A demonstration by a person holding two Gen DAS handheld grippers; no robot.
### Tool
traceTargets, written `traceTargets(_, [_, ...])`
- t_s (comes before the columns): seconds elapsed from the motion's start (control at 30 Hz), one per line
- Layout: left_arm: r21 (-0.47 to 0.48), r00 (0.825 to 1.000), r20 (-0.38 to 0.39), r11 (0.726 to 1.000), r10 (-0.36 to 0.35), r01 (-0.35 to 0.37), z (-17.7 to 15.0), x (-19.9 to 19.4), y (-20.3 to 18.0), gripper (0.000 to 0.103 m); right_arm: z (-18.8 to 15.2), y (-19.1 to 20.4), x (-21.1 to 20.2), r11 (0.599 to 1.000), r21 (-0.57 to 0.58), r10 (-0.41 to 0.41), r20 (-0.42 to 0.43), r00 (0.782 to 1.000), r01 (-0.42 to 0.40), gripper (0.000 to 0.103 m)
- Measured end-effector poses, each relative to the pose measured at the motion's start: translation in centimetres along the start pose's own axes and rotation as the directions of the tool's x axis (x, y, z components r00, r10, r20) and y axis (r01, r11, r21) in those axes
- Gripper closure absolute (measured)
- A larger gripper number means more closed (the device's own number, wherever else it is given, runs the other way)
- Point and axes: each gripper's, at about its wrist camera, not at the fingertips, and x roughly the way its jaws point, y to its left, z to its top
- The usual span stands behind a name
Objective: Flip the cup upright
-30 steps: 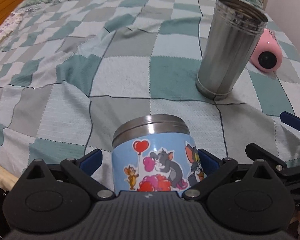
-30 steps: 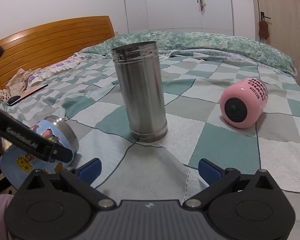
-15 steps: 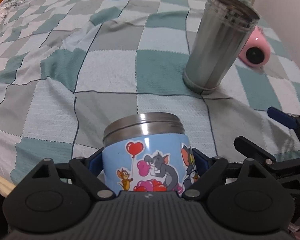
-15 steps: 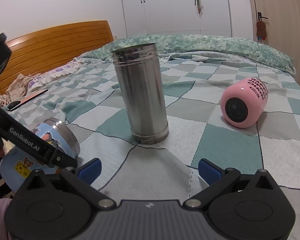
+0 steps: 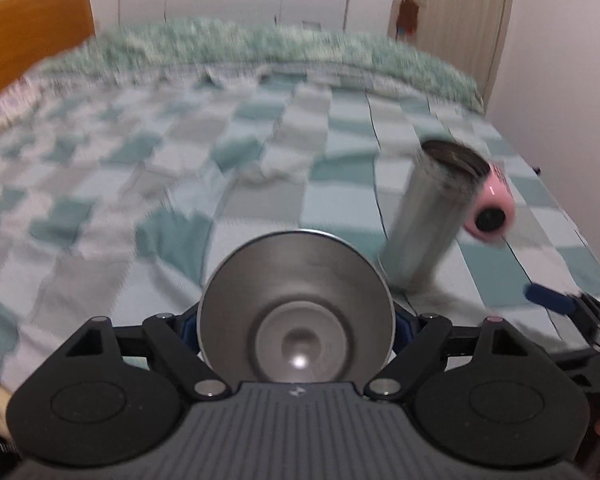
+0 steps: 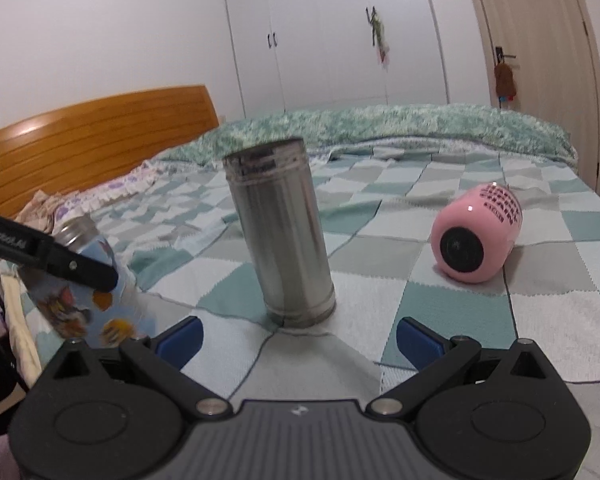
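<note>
Checkered bedspread (image 6: 440, 308), left claw (image 5: 296, 326) clamping blue cup (image 6: 88, 284) — near-upright, mouth up-left

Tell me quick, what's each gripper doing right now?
Left gripper: closed on the blue cartoon cup, its steel mouth facing the camera.
Right gripper: open, holding nothing, low over the bed.

A checked bedspread (image 6: 440, 308) carries an upright steel tumbler (image 6: 284, 236) and a toppled pink cup (image 6: 476, 234).
</note>
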Motion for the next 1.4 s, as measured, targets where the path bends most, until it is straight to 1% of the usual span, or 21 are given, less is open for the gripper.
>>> traceTargets(0.03, [0.013,0.999,0.034,1.000,0.024,-0.025,0.3,0.0,0.0,0.018,0.1,0.0,-0.1,1.000,0.006,-0.007,0.015,1.000,0.007,0.000])
traceTargets(0.1, [0.020,0.995,0.075,0.998,0.060,-0.062,0.9,0.7,0.2,0.018,0.2,0.1,0.0,1.000,0.014,-0.020,0.037,0.999,0.020,0.000])
traceTargets(0.17, [0.006,0.994,0.093,0.998,0.058,-0.059,1.5,1.6,0.7,0.018,0.3,0.3,0.2,0.999,0.015,-0.040,0.056,0.998,0.039,0.000])
traceTargets(0.23, [-0.005,0.994,0.093,0.998,0.056,-0.056,1.9,2.6,1.1,0.018,0.4,0.4,0.4,0.998,0.009,-0.060,0.068,0.996,0.059,0.000])
traceTargets(0.37, [0.016,0.989,0.125,0.997,0.073,-0.075,2.2,4.8,1.3,0.018,0.4,0.7,0.8,0.996,-0.007,-0.091,0.089,0.992,0.092,0.000])
traceTargets(0.43, [0.026,0.989,0.127,0.996,0.079,-0.083,2.1,5.8,1.3,0.018,0.4,0.9,1.0,0.995,-0.014,-0.100,0.095,0.990,0.101,0.000])
traceTargets(0.5, [0.043,0.992,0.092,0.995,0.083,-0.087,1.9,7.3,1.4,0.018,0.4,0.9,1.2,0.994,-0.021,-0.108,0.097,0.989,0.110,0.000])
traceTargets(0.57, [0.064,0.990,0.118,0.994,0.081,-0.089,1.8,7.9,1.3,0.018,0.3,1.0,1.3,0.993,-0.023,-0.114,0.098,0.989,0.117,0.000])
traceTargets(0.77, [0.074,0.991,0.119,0.994,0.069,-0.078,2.1,8.4,1.5,0.018,0.3,0.9,1.3,0.992,-0.020,-0.121,0.101,0.988,0.123,0.000])
traceTargets(0.8, [0.074,0.990,0.122,0.994,0.068,-0.077,2.1,8.3,1.6,0.016,0.3,0.9,1.3,0.992,-0.021,-0.121,0.103,0.987,0.124,0.000])
traceTargets(0.83, [0.073,0.989,0.126,0.994,0.071,-0.081,2.1,8.2,1.7,0.005,0.2,1.0,1.2,0.992,-0.022,-0.121,0.108,0.987,0.124,0.000])
traceTargets(0.87, [0.072,0.987,0.141,0.994,0.077,-0.088,2.0,7.8,1.7,0.000,0.2,1.0,1.0,0.992,-0.023,-0.120,0.115,0.986,0.124,0.000])
traceTargets(0.93, [0.069,0.981,0.180,0.994,0.073,-0.087,1.8,6.5,1.8,0.000,0.2,1.1,0.7,0.992,-0.024,-0.121,0.130,0.984,0.126,0.000])
traceTargets(1.03, [0.045,0.975,0.219,0.998,0.043,-0.054,1.4,4.3,2.1,0.000,0.1,1.3,-0.1,0.990,-0.024,-0.131,0.153,0.979,0.136,0.000])
traceTargets(1.17, [0.034,0.961,0.275,0.999,0.016,-0.027,0.4,0.8,2.0,0.000,-0.2,1.9,-1.9,0.989,-0.006,-0.145,0.185,0.972,0.148,0.000])
traceTargets(1.23, [0.049,0.951,0.309,0.999,-0.004,-0.012,-0.6,-1.2,1.7,0.000,-0.6,2.5,-3.4,0.988,-0.006,-0.151,0.208,0.967,0.155,0.000])
traceTargets(1.4, [0.090,0.915,0.403,0.996,-0.023,-0.014,-4.6,-6.1,0.3,0.000,-1.7,4.0,-6.7,0.984,-0.027,-0.163,0.231,0.959,0.174,0.000])
